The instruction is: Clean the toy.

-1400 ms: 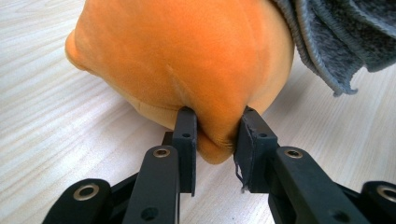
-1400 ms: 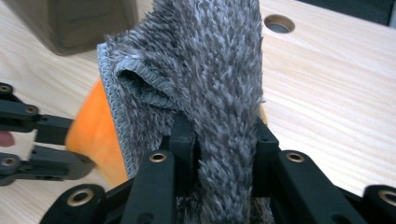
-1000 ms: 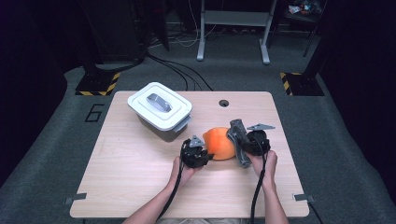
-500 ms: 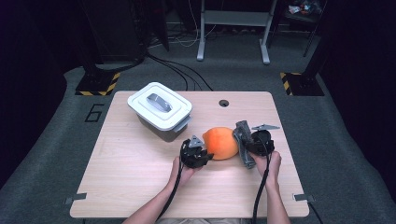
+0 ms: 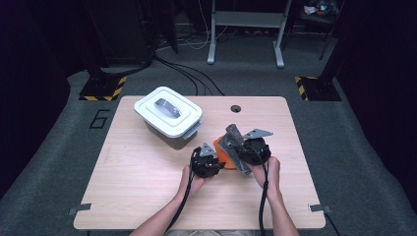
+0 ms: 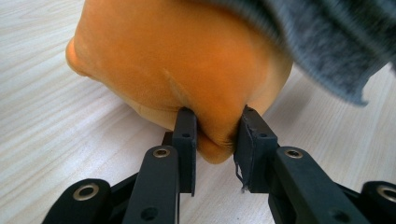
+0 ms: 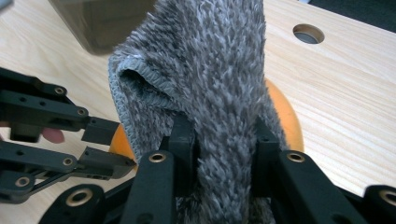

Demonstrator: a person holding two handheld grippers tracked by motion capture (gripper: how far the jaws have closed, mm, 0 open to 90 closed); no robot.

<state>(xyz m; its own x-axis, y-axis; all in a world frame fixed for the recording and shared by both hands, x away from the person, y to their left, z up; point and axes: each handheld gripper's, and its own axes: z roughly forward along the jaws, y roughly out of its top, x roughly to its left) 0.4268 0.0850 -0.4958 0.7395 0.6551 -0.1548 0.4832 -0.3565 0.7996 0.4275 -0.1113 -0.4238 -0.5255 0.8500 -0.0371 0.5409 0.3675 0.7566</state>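
Moved: right gripper [image 5: 235, 147] now holds the grey cloth [image 5: 234, 146] up over the orange ball, where earlier it sat beside it.
Left gripper [image 6: 215, 136]: hasn't budged, jaws pinching a fold of the soft orange ball [image 6: 177, 60].
Right jaws: clamped on the fuzzy cloth [image 7: 219, 93], which drapes over the ball's top.
Ball spot: resting on the desk [image 5: 147, 187], between both hands.
Nearby: white-lidded container [image 5: 168, 111] sitting well apart, back left.
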